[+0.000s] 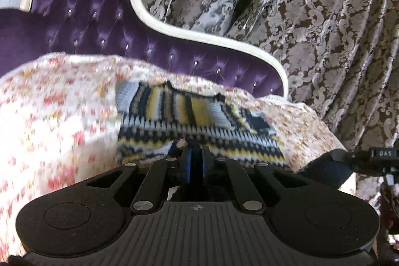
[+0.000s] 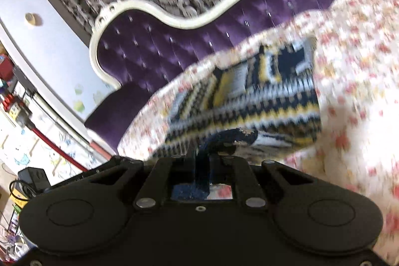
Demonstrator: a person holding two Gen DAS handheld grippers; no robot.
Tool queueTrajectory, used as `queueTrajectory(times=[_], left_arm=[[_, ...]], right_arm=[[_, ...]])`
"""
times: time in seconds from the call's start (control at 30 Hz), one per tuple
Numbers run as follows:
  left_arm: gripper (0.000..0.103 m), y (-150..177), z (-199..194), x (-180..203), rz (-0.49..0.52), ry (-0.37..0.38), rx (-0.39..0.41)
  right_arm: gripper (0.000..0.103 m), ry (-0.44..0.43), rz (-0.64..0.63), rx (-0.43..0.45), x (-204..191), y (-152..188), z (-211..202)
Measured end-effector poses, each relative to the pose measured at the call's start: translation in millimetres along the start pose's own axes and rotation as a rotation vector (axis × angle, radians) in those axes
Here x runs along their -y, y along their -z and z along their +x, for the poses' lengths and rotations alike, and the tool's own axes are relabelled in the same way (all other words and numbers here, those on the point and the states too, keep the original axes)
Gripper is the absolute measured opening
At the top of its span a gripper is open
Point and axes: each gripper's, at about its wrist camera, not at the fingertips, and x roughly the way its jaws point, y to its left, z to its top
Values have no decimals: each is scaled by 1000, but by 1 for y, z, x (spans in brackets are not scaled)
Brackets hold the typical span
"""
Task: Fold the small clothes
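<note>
Two grips hold the striped knit garment [image 1: 197, 119] by its near hem on the floral bedspread [image 1: 57, 116]: left hand-held gripper [image 1: 195, 153] and right hand-held gripper [image 2: 199, 148] seemingly pinching it. Lift evenly, carrying the hem toward the far edge.

One striped navy, yellow and white knitted garment [image 1: 189, 116] — one floral pink-and-white bedspread [image 1: 54, 116] — one purple tufted velvet headboard [image 1: 99, 24], two black grippers [image 1: 196, 153].
</note>
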Motion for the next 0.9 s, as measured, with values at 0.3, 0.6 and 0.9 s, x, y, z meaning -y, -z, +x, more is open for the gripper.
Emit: queueTrajectory(times=[0.3, 0.6, 0.9], left_arm=[[6, -49, 37, -8, 22, -17, 100], [0, -100, 97, -31, 24, -60, 181], [13, -93, 155, -49, 125, -109, 88]], right_arm=[[18, 1, 4, 108, 9, -54, 33], [17, 62, 14, 183, 41, -102, 88], [25, 154, -36, 161, 80, -127, 139]])
